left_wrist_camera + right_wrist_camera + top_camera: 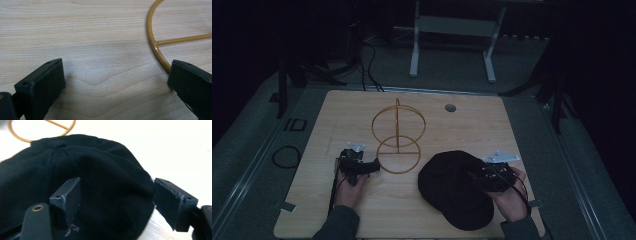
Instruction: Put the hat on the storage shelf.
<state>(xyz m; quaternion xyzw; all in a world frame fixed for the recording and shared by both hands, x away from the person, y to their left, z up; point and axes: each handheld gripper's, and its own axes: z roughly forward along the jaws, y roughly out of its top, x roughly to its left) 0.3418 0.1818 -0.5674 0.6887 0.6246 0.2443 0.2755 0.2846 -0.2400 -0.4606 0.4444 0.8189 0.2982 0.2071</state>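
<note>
A black cap (pixel 452 185) lies on the wooden table (pixel 377 215) at the front right, its brim toward the person. My right gripper (pixel 477 180) is at the cap's right side. In the right gripper view its jaws stand wide apart (pixel 117 197) around the cap's edge (pixel 87 170), and the pads do not press on the cloth. A gold wire stand (pixel 398 135), an upright ring on a flat base ring, stands mid-table. My left gripper (pixel 374 166) rests open just left of that base ring (pixel 156 45), with nothing but bare wood between its jaws (pixel 115 85).
A round cable hole (pixel 450 107) sits near the table's far edge. A coiled cable (pixel 286 156) lies on the floor to the left. White frame legs (pixel 414 50) stand beyond the table. The gold base ring (pixel 15 135) is beyond the cap in the right gripper view.
</note>
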